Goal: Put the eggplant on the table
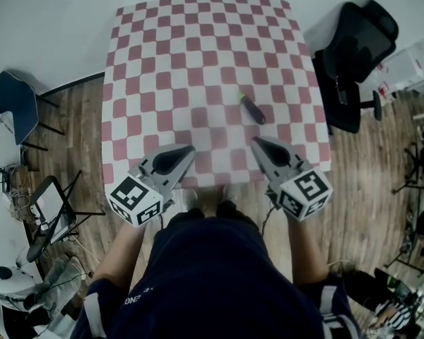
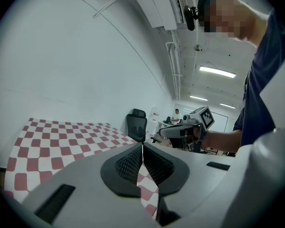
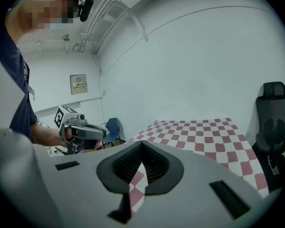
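- Counter point(image 1: 198, 41): covered with a red-and-white checkered cloth. It fills the middle of the head view, and the person stands at its near edge
- Eggplant point(image 1: 253, 109): lies flat on the counter, right of centre and in the near half. The body is dark and the green stem end points to the far left. Nothing touches it
- Right gripper point(image 1: 255, 141): closed, with the jaws meeting at the tips and nothing between them. It is held over the near right part of the counter with its tip angled to the far left. The eggplant lies just beyond the tip, apart from it
- Left gripper point(image 1: 190, 149): closed, with the jaws together and nothing between them. It is held over the near edge of the counter, to the left of the right gripper, with its tip angled to the far right. It is farther from the eggplant than the right gripper
- Gripper layout: the two tips lean toward each other with a clear gap of cloth between them. The marker cubes sit at the near ends, off the counter edge
- Office chair point(image 1: 353, 62): black, standing on the wooden floor point(image 1: 78, 119) just beside the right side of the counter
- Blue chair point(image 1: 14, 104): stands to the left of the counter, well apart from it
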